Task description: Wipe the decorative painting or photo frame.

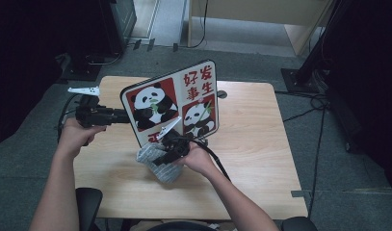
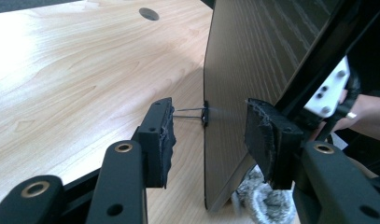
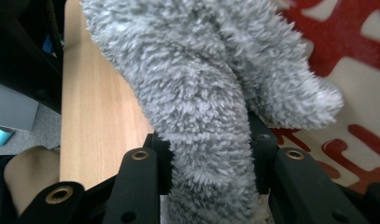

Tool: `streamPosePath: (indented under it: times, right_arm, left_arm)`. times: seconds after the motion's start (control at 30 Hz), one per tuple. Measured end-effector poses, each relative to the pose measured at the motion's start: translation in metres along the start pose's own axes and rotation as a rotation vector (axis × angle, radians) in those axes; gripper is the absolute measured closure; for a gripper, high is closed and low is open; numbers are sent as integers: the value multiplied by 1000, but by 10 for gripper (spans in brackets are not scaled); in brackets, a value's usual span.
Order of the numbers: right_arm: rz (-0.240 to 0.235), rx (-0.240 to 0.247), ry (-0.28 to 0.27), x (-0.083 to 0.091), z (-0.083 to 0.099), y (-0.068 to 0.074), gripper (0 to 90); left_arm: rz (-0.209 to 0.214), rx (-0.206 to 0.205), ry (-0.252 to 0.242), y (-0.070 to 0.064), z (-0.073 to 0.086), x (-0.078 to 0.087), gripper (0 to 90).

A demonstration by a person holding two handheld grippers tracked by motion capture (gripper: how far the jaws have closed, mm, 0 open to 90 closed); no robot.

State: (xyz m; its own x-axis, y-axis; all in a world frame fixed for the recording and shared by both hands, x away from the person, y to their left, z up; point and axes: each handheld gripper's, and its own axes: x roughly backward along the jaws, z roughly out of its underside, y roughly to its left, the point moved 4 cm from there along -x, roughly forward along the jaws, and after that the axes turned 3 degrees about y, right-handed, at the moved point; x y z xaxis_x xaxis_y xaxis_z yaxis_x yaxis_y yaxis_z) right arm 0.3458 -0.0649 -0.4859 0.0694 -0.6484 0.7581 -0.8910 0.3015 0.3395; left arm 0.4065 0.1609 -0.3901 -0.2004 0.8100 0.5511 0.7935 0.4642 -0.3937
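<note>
cloth (image 3: pixel 201 116) is clenched in the right gripper (image 1: pixel 172 147) at the lower edge of the board (image 1: pixel 172 103), which the left gripper (image 2: pixel 208 135), jaws apart, straddles on the table (image 1: pixel 251 144); wiping looks barely begun.

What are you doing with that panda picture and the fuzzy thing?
A person stands the panda board on edge on the wooden table. The left gripper has its jaws open on either side of the board's edge, not squeezing it. The right gripper is clamped on a fluffy grey cloth against the board's picture side, it seems for wiping.
</note>
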Motion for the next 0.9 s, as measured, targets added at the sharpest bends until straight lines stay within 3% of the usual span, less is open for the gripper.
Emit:
streamPosePath:
  times: [0.23,0.5,0.9]
  right_arm:
    - [0,27,-29,17,-12,12,654]
    - [-18,65,-46,33,-33,31,652]
    - [-35,124,-37,47,-65,49,646]
  left_arm:
    - [-2,7,-5,1,1,2,493]
    - [-36,9,-15,3,7,11,453]
    - [-74,15,-13,3,20,24,437]
